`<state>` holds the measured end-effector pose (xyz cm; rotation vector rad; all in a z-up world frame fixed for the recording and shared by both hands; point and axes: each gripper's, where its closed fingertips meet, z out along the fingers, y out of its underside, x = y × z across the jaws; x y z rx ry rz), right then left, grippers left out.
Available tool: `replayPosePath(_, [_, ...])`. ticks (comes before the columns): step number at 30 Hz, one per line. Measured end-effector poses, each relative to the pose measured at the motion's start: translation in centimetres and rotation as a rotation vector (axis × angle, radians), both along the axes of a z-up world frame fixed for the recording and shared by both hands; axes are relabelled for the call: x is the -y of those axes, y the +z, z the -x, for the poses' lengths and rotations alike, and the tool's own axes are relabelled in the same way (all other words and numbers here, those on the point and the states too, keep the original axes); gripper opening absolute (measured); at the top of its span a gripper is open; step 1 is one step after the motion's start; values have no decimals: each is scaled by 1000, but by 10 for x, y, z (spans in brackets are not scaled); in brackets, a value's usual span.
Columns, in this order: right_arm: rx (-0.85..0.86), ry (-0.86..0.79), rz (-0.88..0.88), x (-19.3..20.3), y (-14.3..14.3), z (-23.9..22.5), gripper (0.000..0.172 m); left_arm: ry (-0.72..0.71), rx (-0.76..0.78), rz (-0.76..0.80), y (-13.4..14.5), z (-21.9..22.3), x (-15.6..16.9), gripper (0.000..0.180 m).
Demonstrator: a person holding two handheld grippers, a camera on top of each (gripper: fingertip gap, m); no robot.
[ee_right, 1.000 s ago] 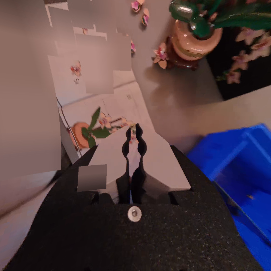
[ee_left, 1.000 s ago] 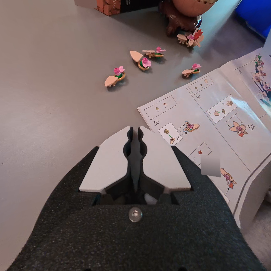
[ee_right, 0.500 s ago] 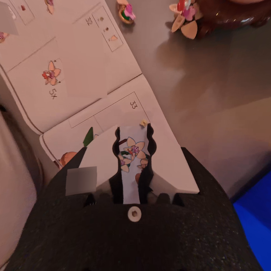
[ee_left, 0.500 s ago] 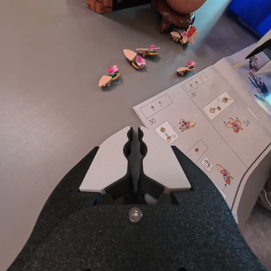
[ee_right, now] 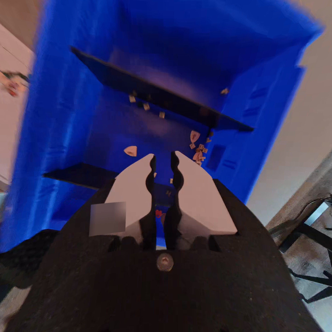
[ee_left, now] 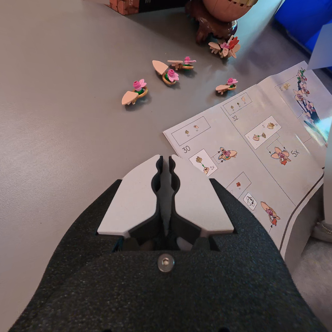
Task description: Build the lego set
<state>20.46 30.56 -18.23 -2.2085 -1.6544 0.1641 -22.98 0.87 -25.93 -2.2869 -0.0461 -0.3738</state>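
My left gripper (ee_left: 165, 157) hovers low over the grey table (ee_left: 62, 107), its tips at the near corner of an open instruction booklet (ee_left: 251, 152). Its jaws are closed to a thin slit with nothing between them. Several small pink-and-tan flower assemblies (ee_left: 134, 91) (ee_left: 166, 72) (ee_left: 226, 85) lie on the table beyond it. My right gripper (ee_right: 162, 154) is open and empty, pointing down into a blue bin (ee_right: 71, 107). Tan petal pieces (ee_right: 131, 150) (ee_right: 195, 136) and a cluster of small tan bricks (ee_right: 199, 152) lie on the bin floor, apart from the fingers.
A fuller flower with a red piece (ee_left: 225, 47) lies by a brown pot base (ee_left: 212, 27) at the far edge. A printed box (ee_left: 125, 5) stands behind. The blue bin's corner (ee_left: 301, 19) shows at far right. Dark dividers (ee_right: 161, 95) cross the bin. My right fingertips sit around 55 centimeters from my left ones.
My right gripper swung from over the booklet to over the blue bin; its jaws opened wide, then narrowed, with nothing in them. My left gripper drifted slightly and stayed closed.
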Motion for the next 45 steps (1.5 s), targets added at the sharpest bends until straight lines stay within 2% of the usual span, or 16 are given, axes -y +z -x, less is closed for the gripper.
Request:
replayPosePath(4, [3, 62, 124, -6, -38, 23, 15, 4, -13, 0, 0, 0, 0, 5])
replayPosePath(8, [95, 6, 89, -19, -63, 34, 13, 9, -48, -3, -1, 1, 0, 5])
replayPosePath(12, [48, -24, 160, -16, -74, 47, 17, 14, -73, -5, -1, 1, 0, 5])
replayPosePath(16, [34, -58, 212, -16, -79, 49, 7, 14, -54, -3, -1, 1, 0, 5])
replayPosePath(18, [48, -20, 197, -14, -78, 46, 6, 14, -40, -2, -1, 1, 0, 5])
replayPosePath(21, [9, -1, 169, -4, -50, 48, 6, 14, -28, -2, 0, 1, 0, 5])
replayPosePath(23, [-152, 38, 140, 19, -3, 71, 6, 14, -24, -2, 0, 1, 0, 5])
replayPosePath(25, [-335, 143, 95, 63, 48, 104, 6, 14, -23, -2, 0, 1, 0, 5])
replayPosePath(27, [-410, 272, 63, 118, 67, 135, 6, 14, -28, -2, 0, 1, 0, 5])
replayPosePath(28, [-416, 316, 70, 142, 60, 149, 6, 14, -32, -2, 0, 1, 0, 5])
replayPosePath(30, [-364, 325, 134, 171, 22, 166, 6, 13, -36, -3, 0, 1, 0, 5])
replayPosePath(32, [-304, 212, 127, 164, -22, 170, 6, 12, -36, -3, 0, 1, 0, 5])
replayPosePath(35, [-206, 148, 155, 164, -69, 166, 7, 12, -33, -3, 0, 1, 0, 5])
replayPosePath(37, [-127, 152, 185, 169, -85, 160, 30, 11, -33, -3, 0, 1, 0, 6])
replayPosePath(41, [-205, 187, 145, 171, -60, 164, 29, 11, -18, -3, 0, 0, 0, 6])
replayPosePath(45, [-356, 247, 78, 164, 10, 146, 26, 11, -16, -3, 0, 1, 0, 6])
